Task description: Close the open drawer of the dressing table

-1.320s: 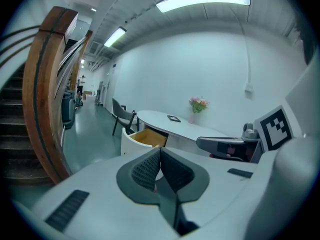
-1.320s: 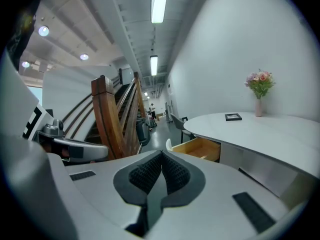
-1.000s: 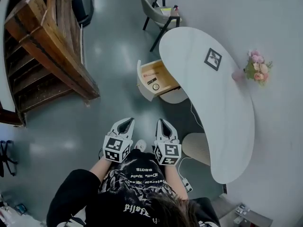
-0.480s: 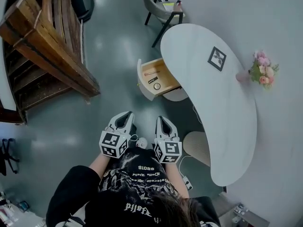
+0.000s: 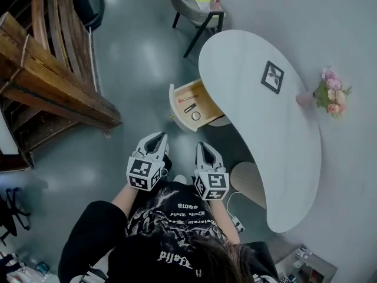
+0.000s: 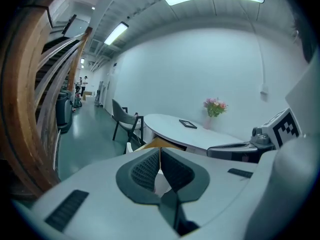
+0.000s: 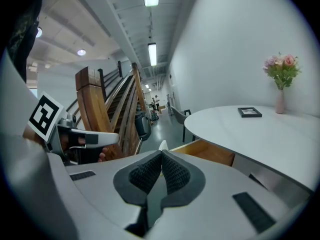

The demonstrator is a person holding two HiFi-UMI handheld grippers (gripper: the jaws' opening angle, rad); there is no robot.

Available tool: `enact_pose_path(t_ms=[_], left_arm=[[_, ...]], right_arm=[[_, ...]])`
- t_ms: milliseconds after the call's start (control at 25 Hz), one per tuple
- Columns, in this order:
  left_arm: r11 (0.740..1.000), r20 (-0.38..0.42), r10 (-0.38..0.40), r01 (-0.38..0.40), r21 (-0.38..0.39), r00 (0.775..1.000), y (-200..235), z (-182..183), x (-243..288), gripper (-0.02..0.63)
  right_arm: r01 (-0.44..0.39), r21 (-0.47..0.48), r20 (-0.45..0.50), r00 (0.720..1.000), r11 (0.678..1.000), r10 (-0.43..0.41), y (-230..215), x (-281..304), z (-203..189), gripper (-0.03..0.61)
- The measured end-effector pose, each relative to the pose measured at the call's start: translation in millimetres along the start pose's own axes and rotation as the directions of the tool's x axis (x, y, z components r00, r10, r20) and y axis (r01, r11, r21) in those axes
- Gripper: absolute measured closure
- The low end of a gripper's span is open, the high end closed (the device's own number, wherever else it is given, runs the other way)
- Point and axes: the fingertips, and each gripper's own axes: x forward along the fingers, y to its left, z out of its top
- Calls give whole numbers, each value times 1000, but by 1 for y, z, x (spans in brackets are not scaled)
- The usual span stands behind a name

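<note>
The white kidney-shaped dressing table [image 5: 268, 140] has a wooden drawer [image 5: 189, 96] pulled out on its left side, with small items inside. Both grippers hover side by side just short of the drawer front, apart from it. My left gripper [image 5: 161, 136] is shut with nothing between its pads [image 6: 160, 151]. My right gripper [image 5: 201, 147] is also shut and empty [image 7: 161, 154]. The drawer's front edge [image 6: 156, 143] shows just beyond the left jaws. In the right gripper view the drawer's wooden side [image 7: 212, 152] lies ahead to the right under the tabletop [image 7: 260, 129].
A wooden staircase [image 5: 53, 81] rises on the left. A grey chair [image 5: 191, 5] stands beyond the table. A picture frame [image 5: 272, 76] and a vase of flowers [image 5: 333, 93] sit on the tabletop. A round stool [image 5: 247, 183] stands under the table by my right side.
Both grippers have moved forward together toward the open drawer, and the gap to its front has shrunk. Their jaws have stayed shut.
</note>
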Motion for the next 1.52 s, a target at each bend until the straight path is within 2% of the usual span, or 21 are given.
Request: enact_pose_path(t_ms=[280,520,760,1040,1280,1360,1440,1520], left_arm=[[998,-58,-53,55,29,997,39,2,41,589],[988,-108,-133,140,65,985,62,11,71,589],[981,-179,-147,167,103,973,80,0,96,589],[981,-265,-153,178,74,952,85,-31,110,588],[974,-375,-150,201,100,915,88,-73,124,581],[969,-404,-162,222,107,900,88,-87,132,550],[970,-420,-163,222,95,893,88,-98,136,486],[975,-440,-155,208,76,884,92,-109,137,468]], right_arm=[[26,16,2,1000,1000,-26,-2,55,25,552],[81,64,11,997,995,-82,-9,88,40,552],[100,76,-9,995,992,-100,-6,106,39,552],[72,109,-63,996,991,-66,-2,119,22,552],[35,158,-115,993,987,-16,2,125,-1,552],[29,165,-133,991,986,-7,0,129,-8,552],[28,173,-146,989,984,-2,0,132,-15,552],[17,179,-154,988,984,11,5,134,-22,552]])
